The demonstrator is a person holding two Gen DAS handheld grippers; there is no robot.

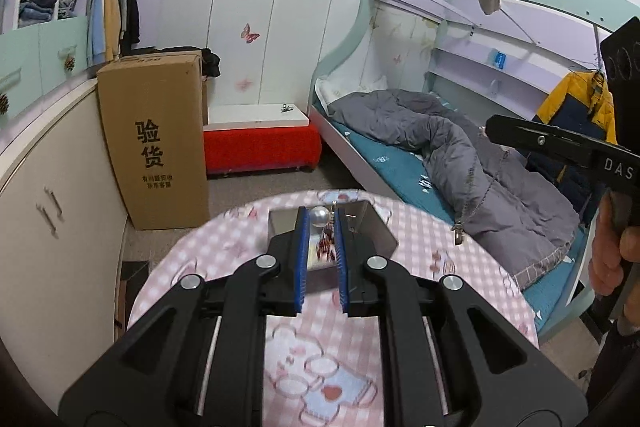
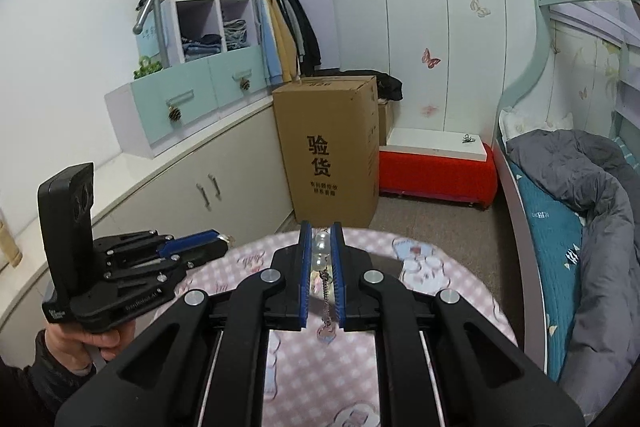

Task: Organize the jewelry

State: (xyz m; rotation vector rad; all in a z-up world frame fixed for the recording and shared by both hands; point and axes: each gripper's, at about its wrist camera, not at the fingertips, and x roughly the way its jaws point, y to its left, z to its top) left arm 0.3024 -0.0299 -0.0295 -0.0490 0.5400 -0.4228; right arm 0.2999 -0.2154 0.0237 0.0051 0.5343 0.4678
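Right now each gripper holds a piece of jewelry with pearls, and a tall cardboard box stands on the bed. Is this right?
Not entirely. The cardboard box stands on the floor beside the red bench, not on the bed; the right wrist view shows it. The rest holds: the left gripper and the right gripper each pinch pearl jewelry.

Metal tray: middle hidden behind the left claw.
Dark beads: blurred, kind unclear.
Chain: upper end hidden between the right claw pads.
Worktop: far rim smeared.
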